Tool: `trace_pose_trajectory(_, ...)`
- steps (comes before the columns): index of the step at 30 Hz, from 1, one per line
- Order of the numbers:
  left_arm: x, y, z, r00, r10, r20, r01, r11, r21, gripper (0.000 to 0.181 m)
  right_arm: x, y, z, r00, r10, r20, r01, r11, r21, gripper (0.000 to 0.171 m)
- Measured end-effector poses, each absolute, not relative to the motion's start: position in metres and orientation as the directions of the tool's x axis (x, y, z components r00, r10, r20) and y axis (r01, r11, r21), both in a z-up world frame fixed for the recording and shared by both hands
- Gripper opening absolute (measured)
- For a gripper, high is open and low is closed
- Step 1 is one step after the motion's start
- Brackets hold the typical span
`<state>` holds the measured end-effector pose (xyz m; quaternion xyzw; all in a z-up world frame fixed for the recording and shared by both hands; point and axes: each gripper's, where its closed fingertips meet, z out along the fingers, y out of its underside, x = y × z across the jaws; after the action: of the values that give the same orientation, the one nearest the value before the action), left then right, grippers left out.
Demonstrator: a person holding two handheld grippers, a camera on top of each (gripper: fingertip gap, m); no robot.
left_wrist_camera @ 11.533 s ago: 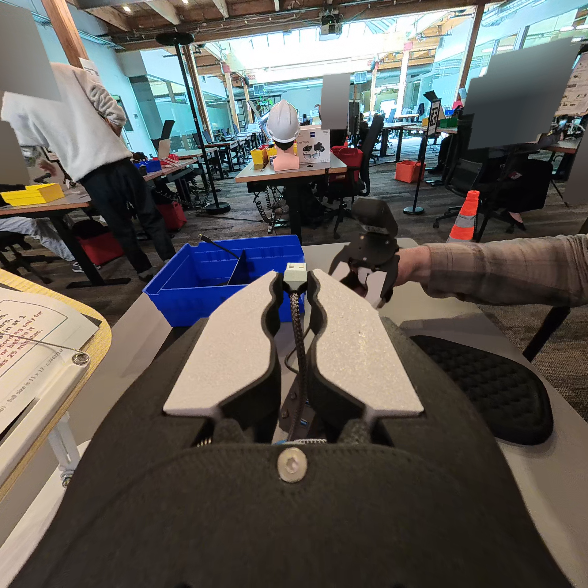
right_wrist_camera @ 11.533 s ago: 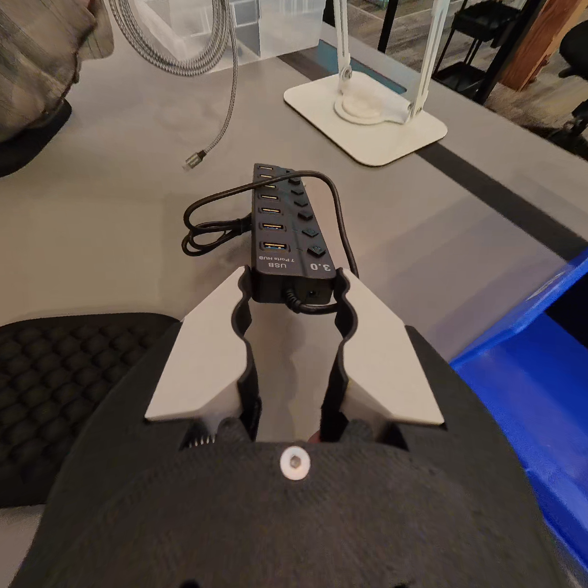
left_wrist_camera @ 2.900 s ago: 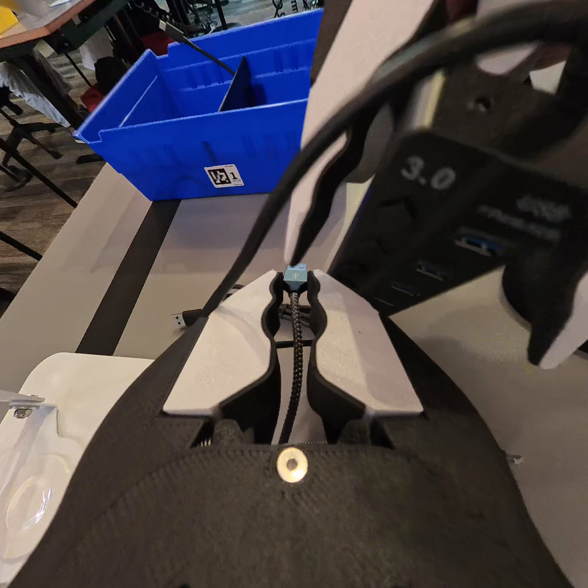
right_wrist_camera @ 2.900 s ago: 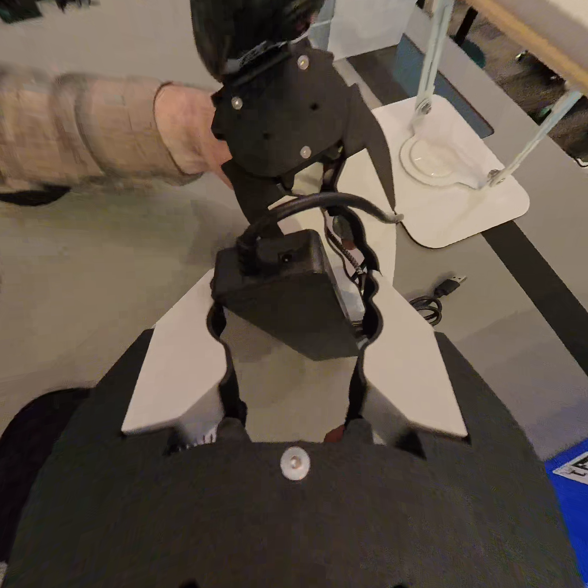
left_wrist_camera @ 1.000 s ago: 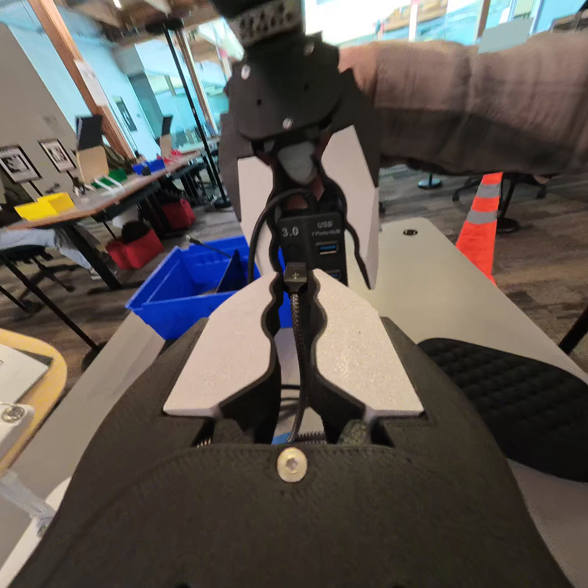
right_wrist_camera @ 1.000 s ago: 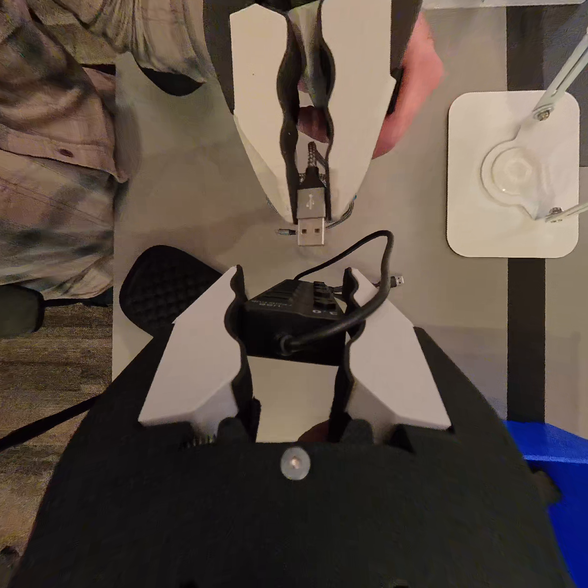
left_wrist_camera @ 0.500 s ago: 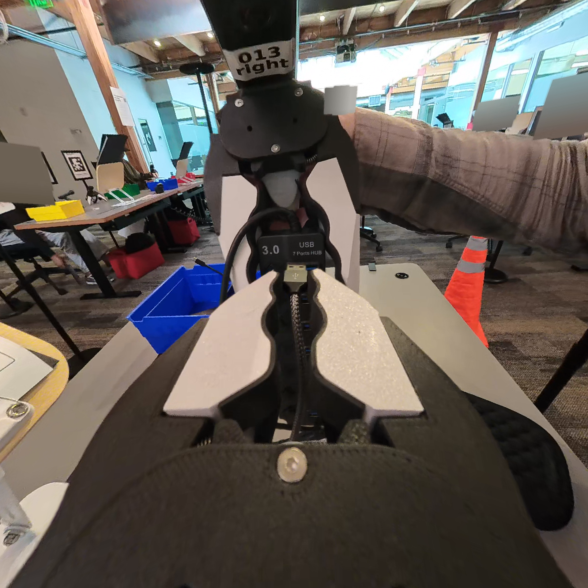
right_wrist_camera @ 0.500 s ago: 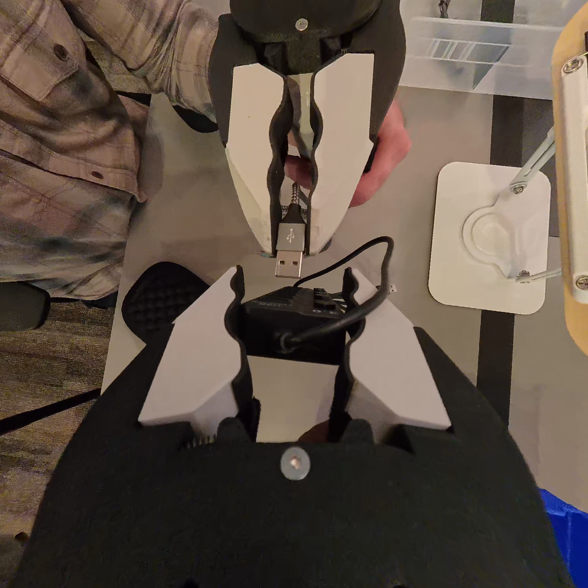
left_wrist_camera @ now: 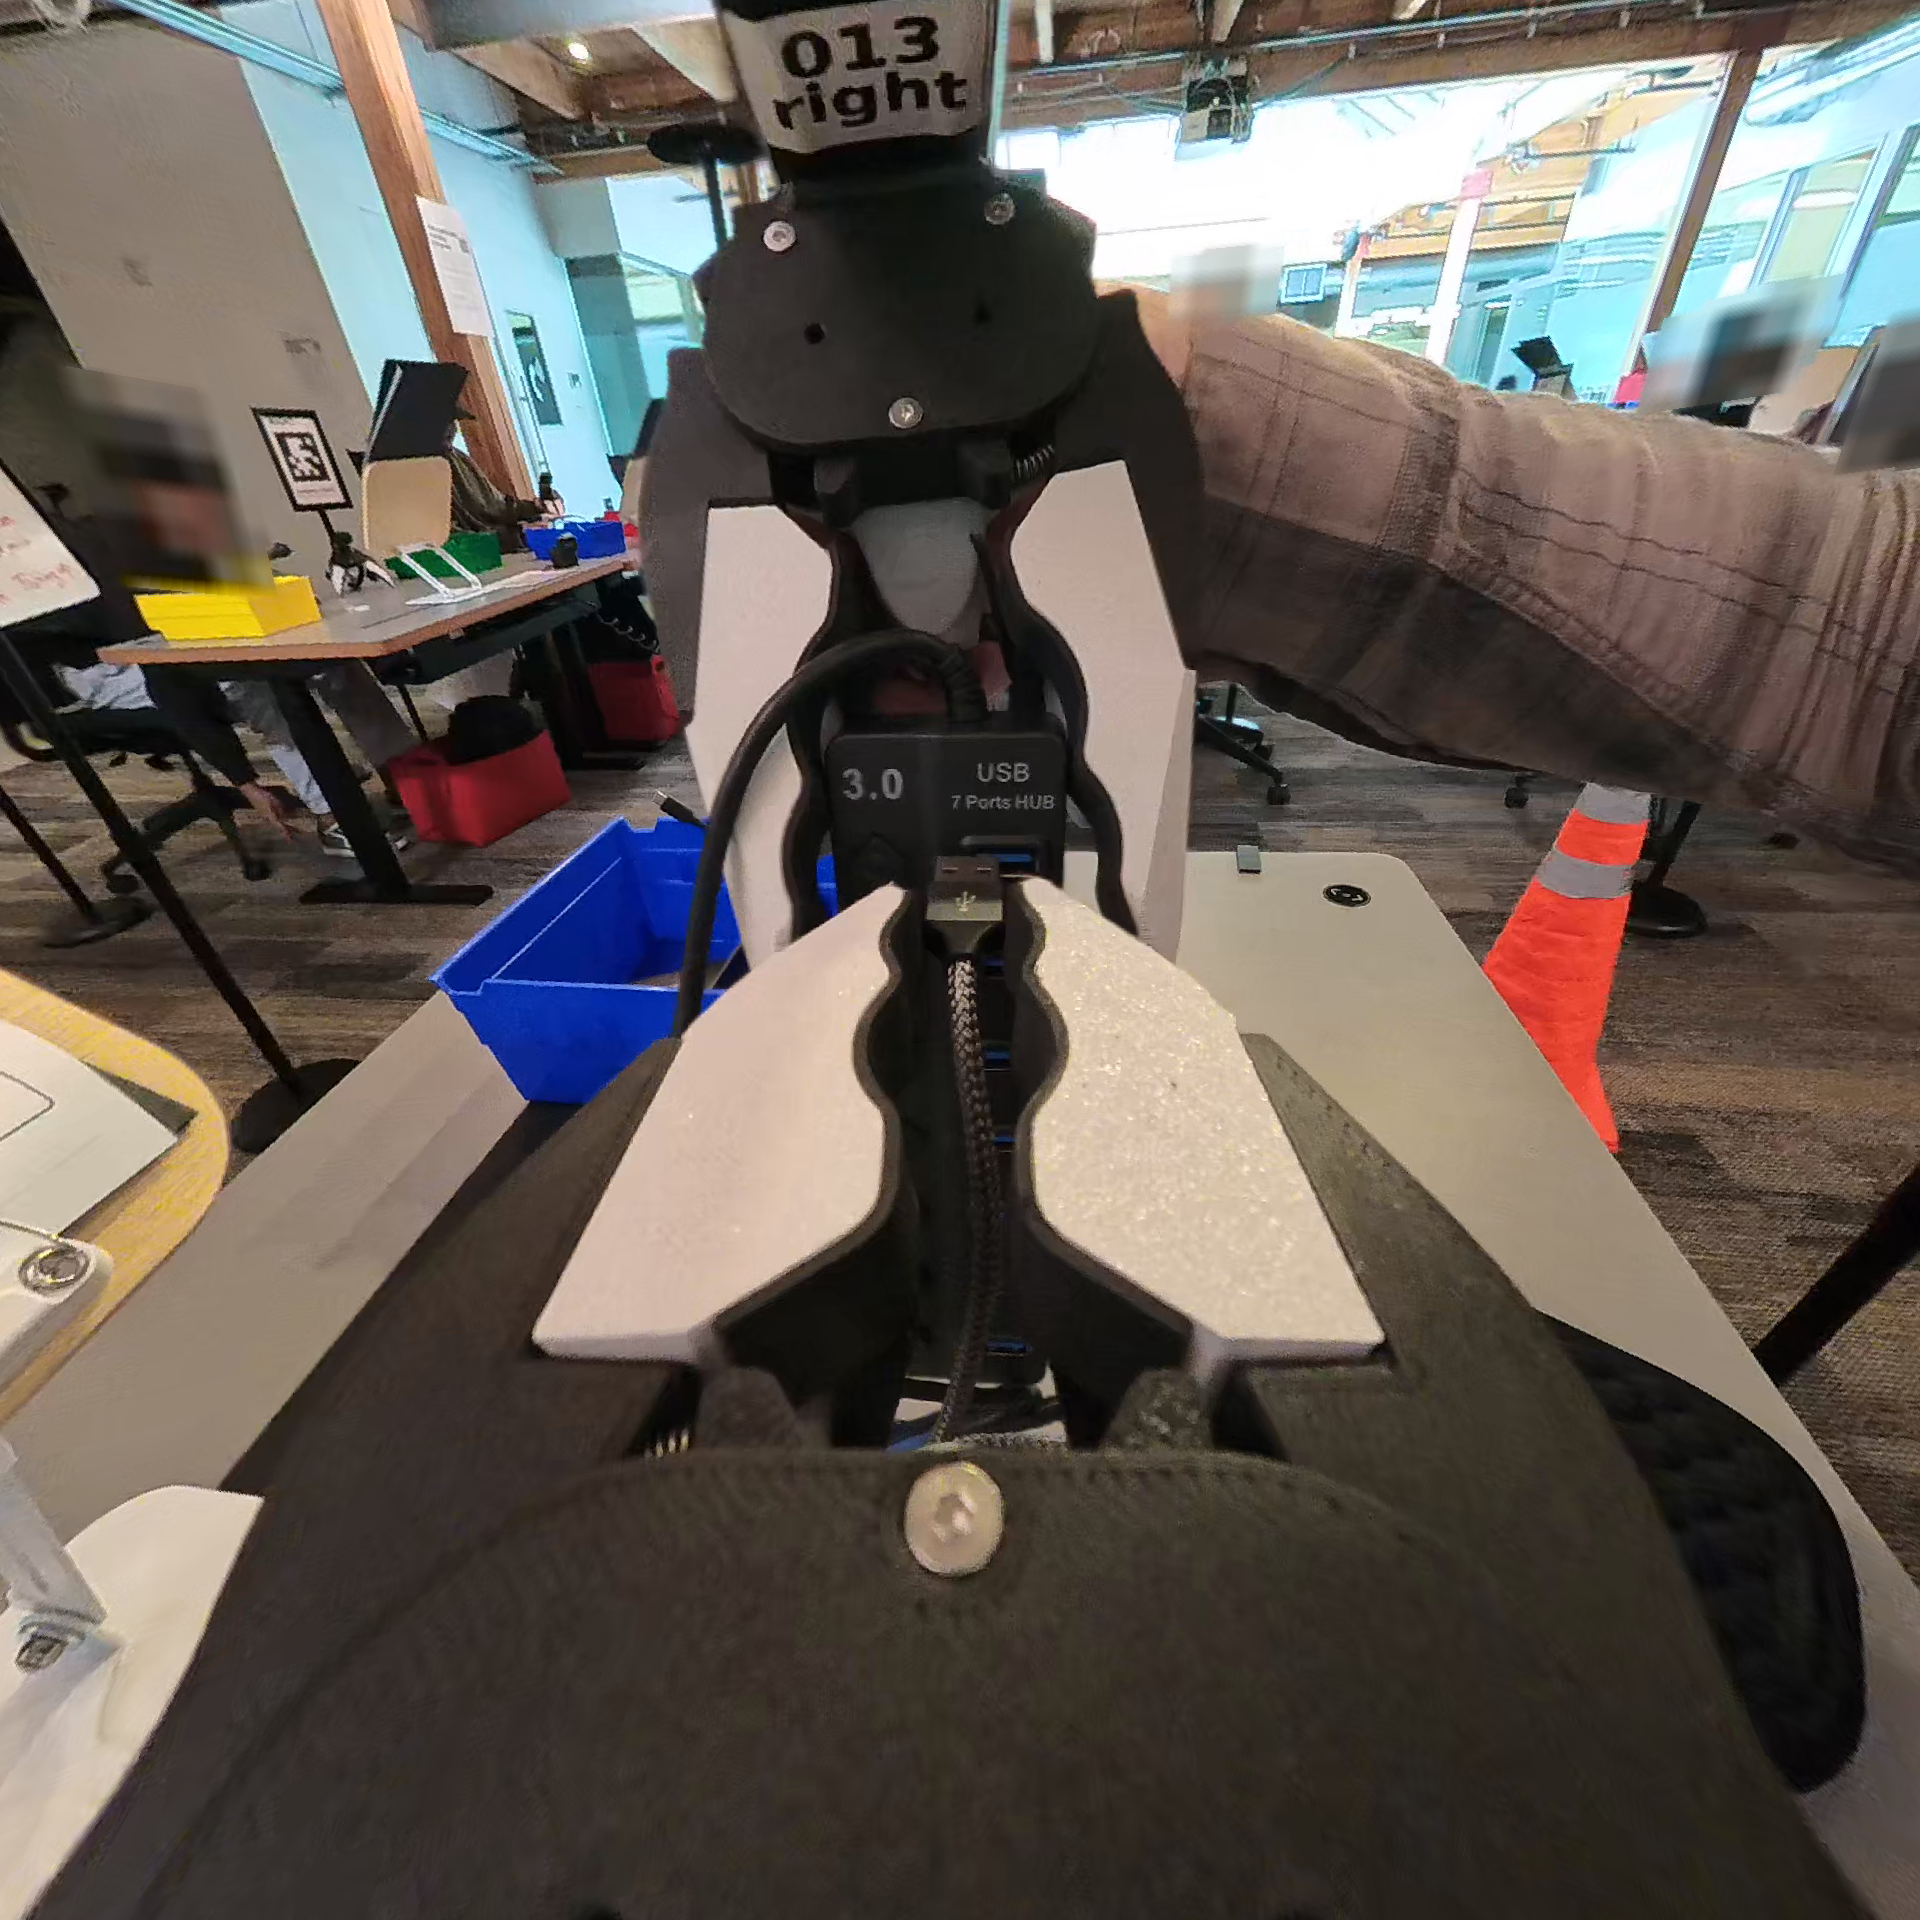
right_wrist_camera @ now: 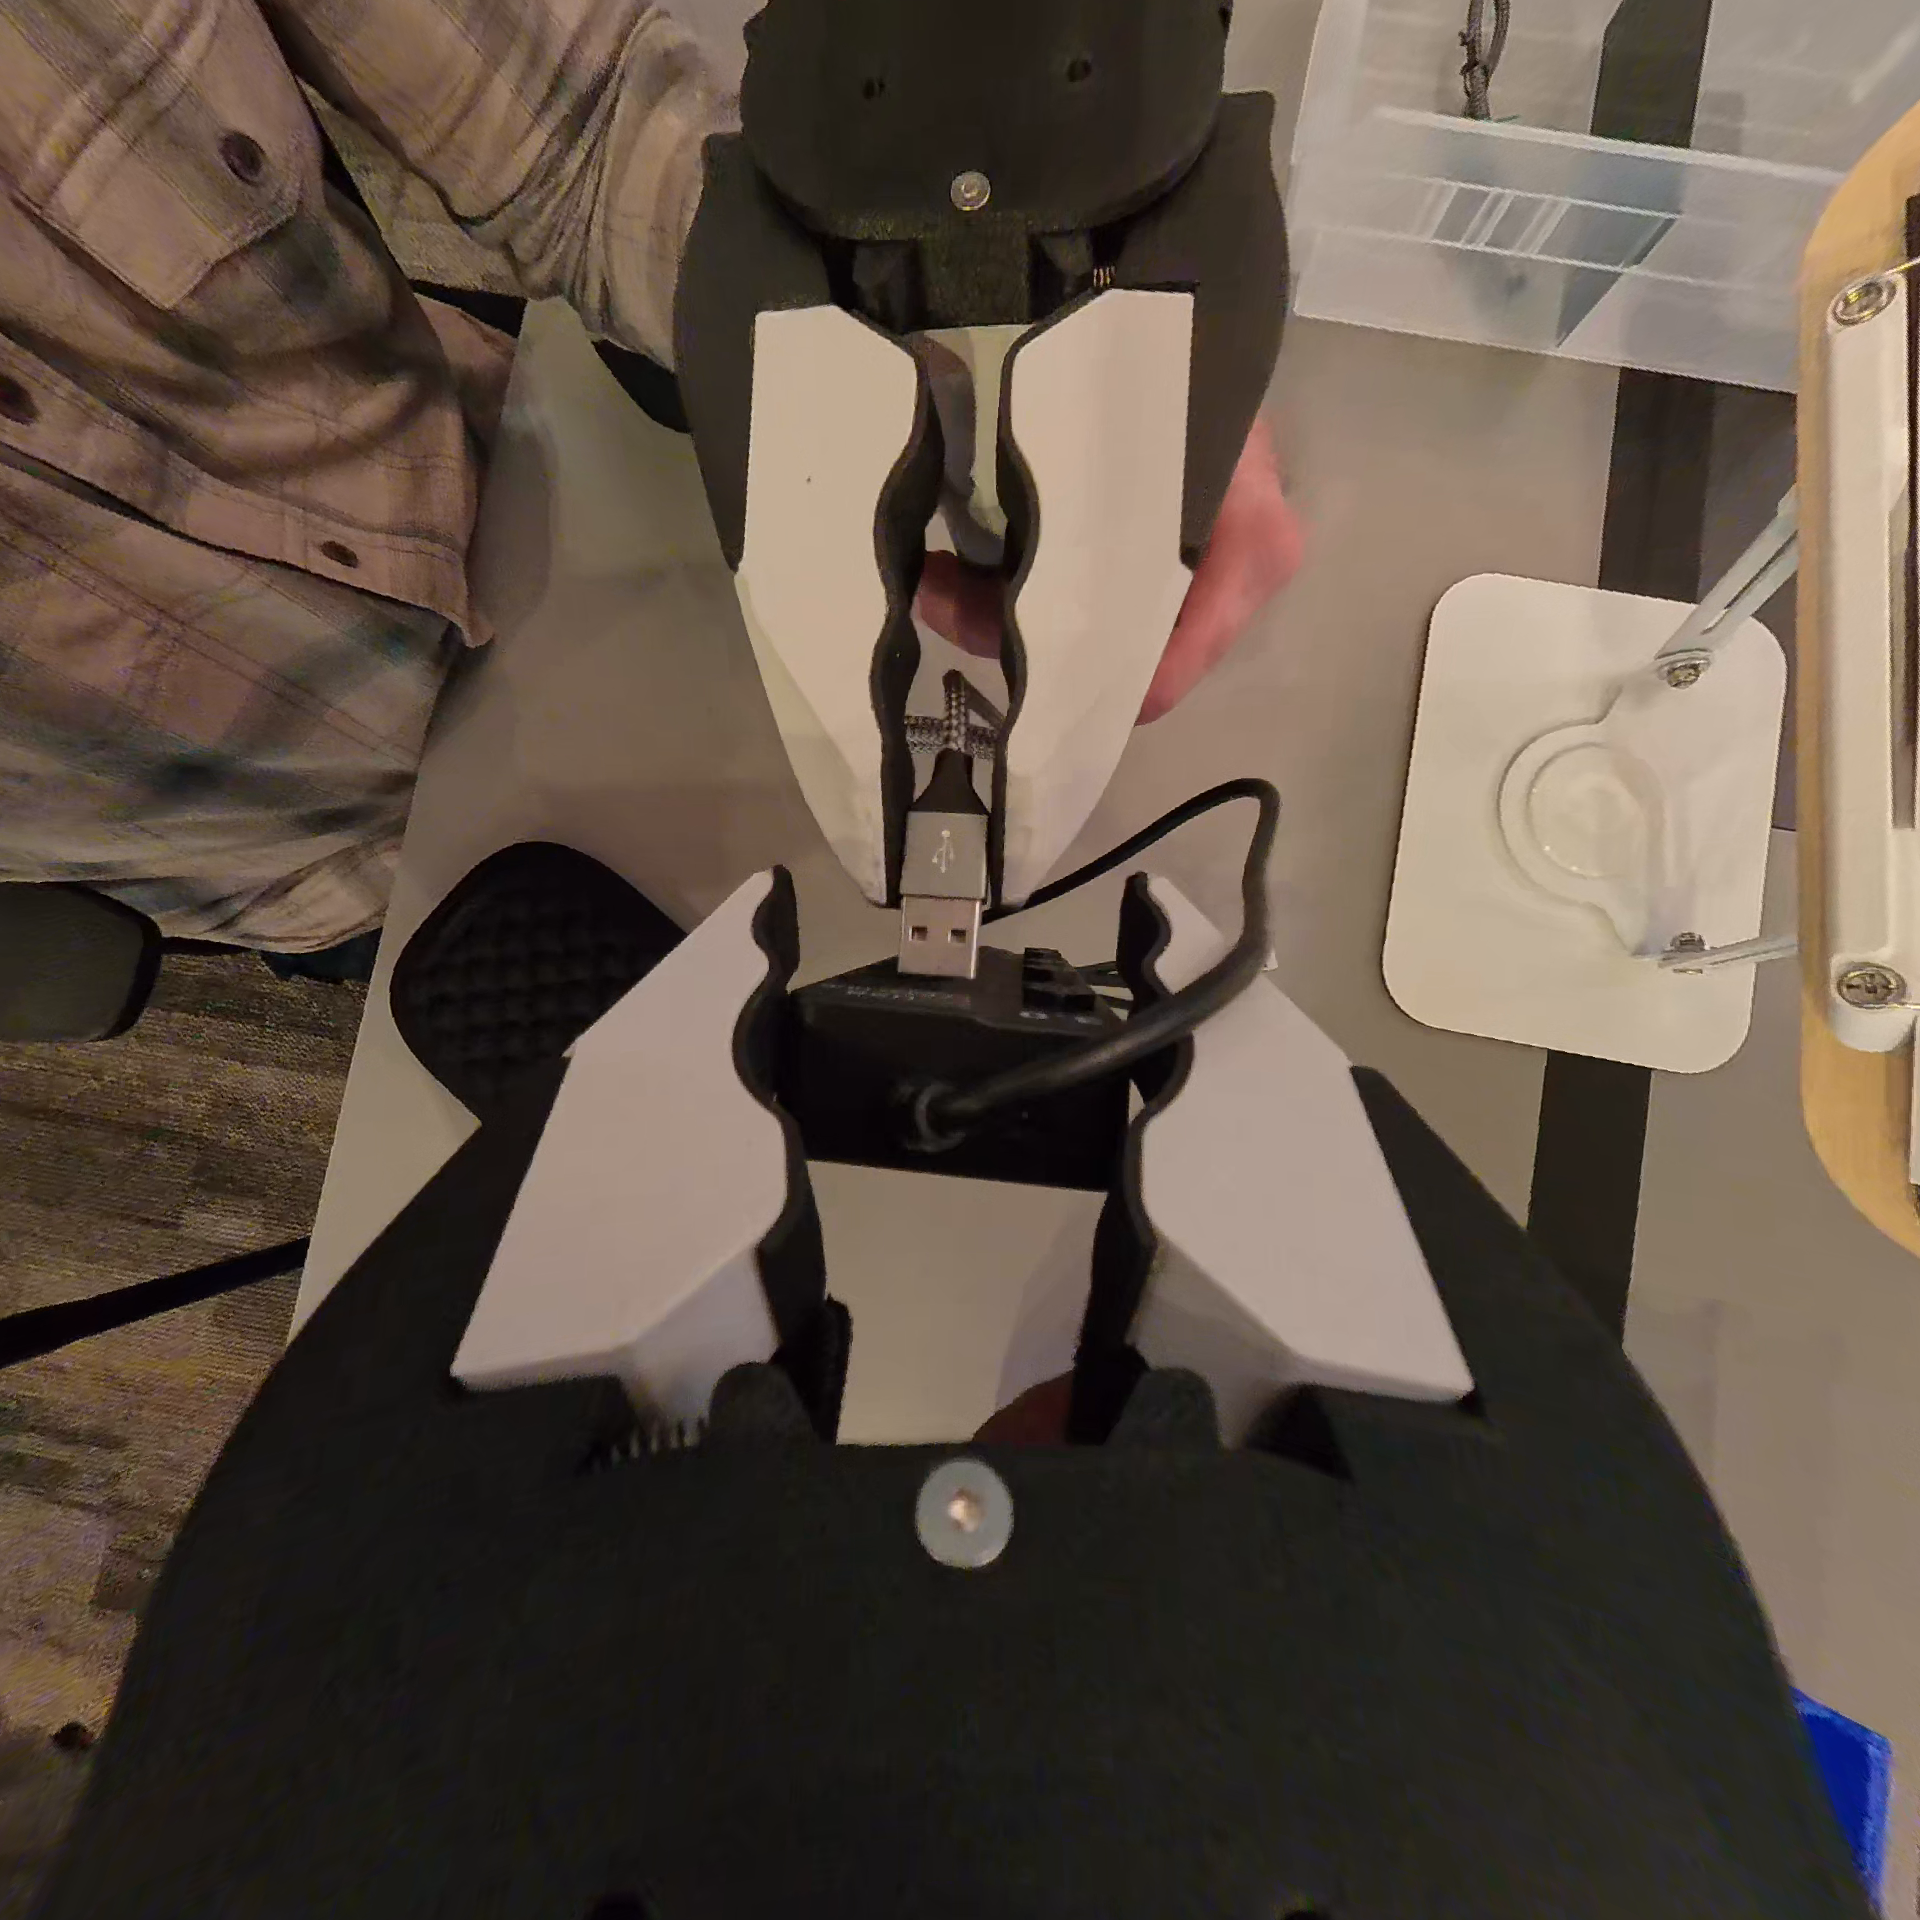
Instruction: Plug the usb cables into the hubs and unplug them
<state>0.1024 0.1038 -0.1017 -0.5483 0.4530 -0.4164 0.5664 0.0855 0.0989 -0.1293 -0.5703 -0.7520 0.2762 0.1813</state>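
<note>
- In the left wrist view, the left tongs (left_wrist_camera: 961, 914) are seen closed tight on the USB plug (left_wrist_camera: 965, 896) of a braided cable (left_wrist_camera: 971, 1122).
- The plug is held right at the tips of the tongs, and the cable is run back between the two white fingers (left_wrist_camera: 748, 1122).
- Just past the plug, the black hub (left_wrist_camera: 943, 781) is held up in the air by the right tongs (left_wrist_camera: 940, 831), which are pointed down from above.
- The plug is seen right at the top blue port of the hub; whether it is touching cannot be told from here.
- The hub's own black cord (left_wrist_camera: 727, 831) is looped out to one side and hangs down.
- A blue bin (left_wrist_camera: 561, 997) is seen behind on the grey counter (left_wrist_camera: 1351, 997), and an orange cone (left_wrist_camera: 1558, 956) stands on the floor beyond.
- In the right wrist view, the right tongs (right_wrist_camera: 956, 945) are closed partway on the hub (right_wrist_camera: 951, 1101), which is gripped by its two long sides near the cord end.
- The left tongs (right_wrist_camera: 940, 894) are seen from the front, closed on the plug (right_wrist_camera: 940, 904).
- The metal tip of the plug is seen right at the hub's port face, near its left side, but it is mostly still out.
- The hub's cord (right_wrist_camera: 1216, 935) is curved up over the right finger.
- A white stand base (right_wrist_camera: 1558, 831) rests on the counter (right_wrist_camera: 1330, 499) to the right, and a black bumpy pad (right_wrist_camera: 520, 956) lies to the left.
</note>
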Motion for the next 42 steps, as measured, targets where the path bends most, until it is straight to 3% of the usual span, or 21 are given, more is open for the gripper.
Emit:
trace_pose_trajectory(11,0.104,0.1,-0.097,0.254,-0.964,-0.072,-0.01,0.072,-0.997,0.015,0.087,0.102,-0.128,-0.279,0.96,-0.014,0.796,0.223,-0.563,0.062)
trace_pose_trajectory(42,0.104,0.093,-0.084,0.259,-0.96,-0.11,0.079,0.134,-0.988,0.014,0.077,0.095,-0.113,-0.301,0.953,0.032,0.764,0.261,-0.591,0.061)
